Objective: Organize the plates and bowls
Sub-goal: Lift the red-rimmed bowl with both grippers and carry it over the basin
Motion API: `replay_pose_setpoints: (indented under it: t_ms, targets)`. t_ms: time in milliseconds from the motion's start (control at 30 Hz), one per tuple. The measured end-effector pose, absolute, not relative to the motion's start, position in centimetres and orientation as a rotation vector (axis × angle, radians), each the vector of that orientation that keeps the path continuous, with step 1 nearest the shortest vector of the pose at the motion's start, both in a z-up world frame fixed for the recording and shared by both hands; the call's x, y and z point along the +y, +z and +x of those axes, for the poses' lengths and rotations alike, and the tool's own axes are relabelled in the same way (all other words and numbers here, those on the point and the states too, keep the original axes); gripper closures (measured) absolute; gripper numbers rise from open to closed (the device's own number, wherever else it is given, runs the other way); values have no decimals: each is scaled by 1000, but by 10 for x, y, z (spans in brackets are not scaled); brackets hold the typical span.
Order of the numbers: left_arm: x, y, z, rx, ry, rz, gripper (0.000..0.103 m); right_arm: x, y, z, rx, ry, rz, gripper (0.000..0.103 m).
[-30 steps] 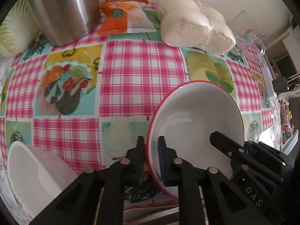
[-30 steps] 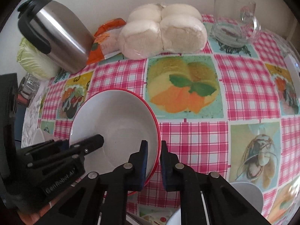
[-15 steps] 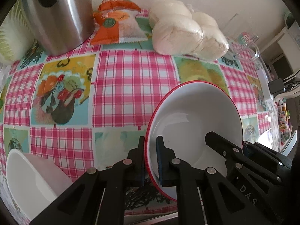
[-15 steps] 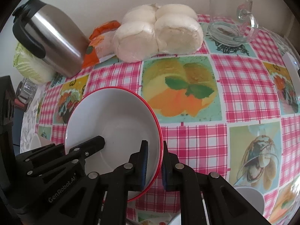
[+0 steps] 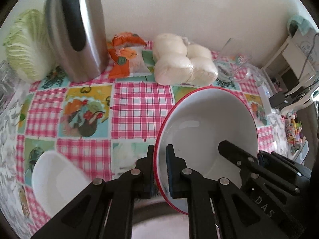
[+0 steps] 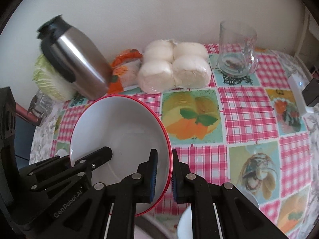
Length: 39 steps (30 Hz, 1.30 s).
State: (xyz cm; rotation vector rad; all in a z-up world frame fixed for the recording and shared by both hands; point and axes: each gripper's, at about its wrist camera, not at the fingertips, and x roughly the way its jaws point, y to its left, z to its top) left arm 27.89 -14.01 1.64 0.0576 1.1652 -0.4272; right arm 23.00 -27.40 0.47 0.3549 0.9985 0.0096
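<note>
1. Both grippers are holding one red-rimmed bowl (image 5: 209, 123) by opposite sides of its rim; the left gripper (image 5: 160, 171) is clamping the left edge with its jaws drawn narrow on the rim, and the right gripper (image 6: 164, 174) is doing the same on the right edge; the bowl is hanging tilted above the checked worktop (image 5: 137, 103), near the front, with its empty white inside facing the cameras.

2. The task is looking early to midway, as a judgement; this bowl is in the air and not yet set anywhere; a plain white bowl (image 5: 53, 181) is sitting apart at the near left of the worktop, and another white dish (image 6: 250, 199) is showing at the near right, partly hidden behind the right gripper; these are waiting to be gathered, so stacking seems still to be done; where the lifted bowl is meant to go cannot be told.

3. Compared with a second ago, the bowl is riding higher; more of the wall, the steel flask (image 5: 77, 29) and the cabbage (image 5: 26, 45) is coming into view; both grips are staying unchanged on the rim; the bread rolls (image 6: 175, 65) and glass mug (image 6: 237, 49) are staying in place at the far edge.
</note>
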Motion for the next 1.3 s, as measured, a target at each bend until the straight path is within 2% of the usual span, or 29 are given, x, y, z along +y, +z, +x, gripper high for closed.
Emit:
replay_pose_setpoints:
  t_ms: [267,467,867,1300]
  targets:
    - [-109,38,224,1123,-400,31,92,-243,25,177,981,23,318,89]
    - [-89,29,184,1149,-396,-48,92,-230,22,135,1008,33,318,89]
    - [-65,18,120,1082,-352,-46,92,-208,6,77,993,76,329,89]
    - [-52,0,106,1068,-349,-80,92,-195,-19,52,950,63,366,89]
